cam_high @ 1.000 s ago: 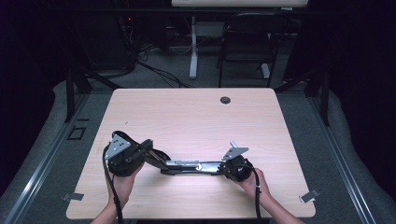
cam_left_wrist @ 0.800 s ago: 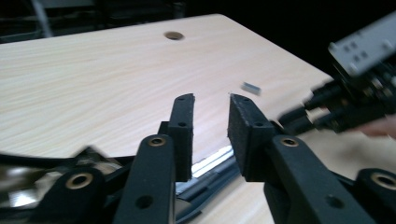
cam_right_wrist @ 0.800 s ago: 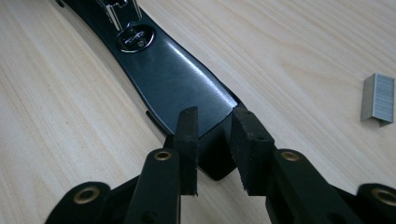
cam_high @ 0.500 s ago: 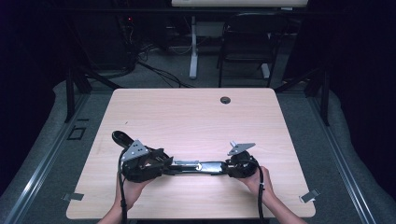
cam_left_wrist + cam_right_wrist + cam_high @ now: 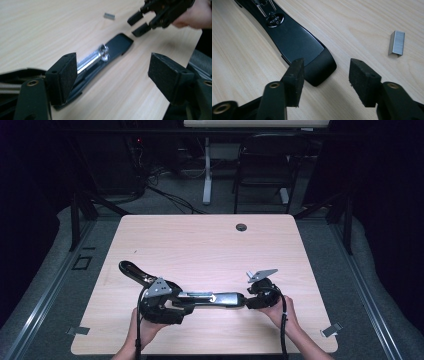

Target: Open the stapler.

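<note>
a stapler lies swung open flat on the near part of the table, its staple channel bared as if for loading. the left gripper and right gripper, jaws just parting, hold nothing. a staple strip waits beside the base's right end; the hinge is hidden under the left gripper.

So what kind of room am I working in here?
Probably an office or lab workspace: a light wooden desk with a cable hole, a chair and loose cables on grey carpet behind it, and an opened stapler with a staple strip.
</note>
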Action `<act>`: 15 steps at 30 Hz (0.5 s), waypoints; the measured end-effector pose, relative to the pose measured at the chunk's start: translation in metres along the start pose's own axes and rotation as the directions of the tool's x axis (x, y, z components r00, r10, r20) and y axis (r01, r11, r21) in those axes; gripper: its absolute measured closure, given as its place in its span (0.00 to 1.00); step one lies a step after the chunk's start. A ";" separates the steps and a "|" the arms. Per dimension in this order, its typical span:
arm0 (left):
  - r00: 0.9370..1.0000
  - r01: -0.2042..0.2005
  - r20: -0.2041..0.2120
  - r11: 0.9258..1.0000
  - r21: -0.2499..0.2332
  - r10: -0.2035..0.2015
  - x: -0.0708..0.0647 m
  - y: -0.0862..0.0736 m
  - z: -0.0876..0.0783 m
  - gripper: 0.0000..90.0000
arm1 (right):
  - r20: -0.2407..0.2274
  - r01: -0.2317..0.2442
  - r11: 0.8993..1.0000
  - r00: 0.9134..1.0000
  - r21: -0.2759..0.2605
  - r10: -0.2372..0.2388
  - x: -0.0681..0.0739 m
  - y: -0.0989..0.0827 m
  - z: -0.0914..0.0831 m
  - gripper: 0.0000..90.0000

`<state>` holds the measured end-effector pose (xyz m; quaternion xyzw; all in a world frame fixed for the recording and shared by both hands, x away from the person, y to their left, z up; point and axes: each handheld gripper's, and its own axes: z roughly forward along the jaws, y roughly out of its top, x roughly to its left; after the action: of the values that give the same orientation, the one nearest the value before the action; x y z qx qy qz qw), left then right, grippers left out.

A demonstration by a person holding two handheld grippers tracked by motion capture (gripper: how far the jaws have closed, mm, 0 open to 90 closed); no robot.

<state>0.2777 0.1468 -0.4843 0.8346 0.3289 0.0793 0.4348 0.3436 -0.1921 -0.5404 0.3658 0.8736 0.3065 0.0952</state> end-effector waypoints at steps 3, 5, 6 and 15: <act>1.000 -0.008 0.000 1.000 0.025 0.008 0.000 -0.004 -0.003 0.23 | 0.003 0.000 1.000 1.000 0.017 0.000 -0.001 0.000 0.000 0.46; 1.000 -0.008 -0.001 1.000 0.025 0.008 0.001 -0.006 -0.005 0.19 | -0.005 -0.001 1.000 1.000 0.031 0.002 -0.002 0.001 -0.001 0.42; 1.000 -0.010 -0.001 1.000 0.026 0.010 0.001 -0.007 -0.006 0.19 | -0.009 -0.002 0.999 1.000 0.036 0.003 -0.002 0.002 -0.001 0.39; 1.000 -0.010 0.001 0.996 0.083 0.010 0.002 -0.014 -0.010 0.15 | 0.022 -0.065 0.997 0.998 0.042 0.064 -0.012 0.005 -0.007 0.19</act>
<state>0.2686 0.1605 -0.4893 0.8535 0.3277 0.0674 0.3994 0.3522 -0.2008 -0.5325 0.3989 0.8666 0.2870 0.0863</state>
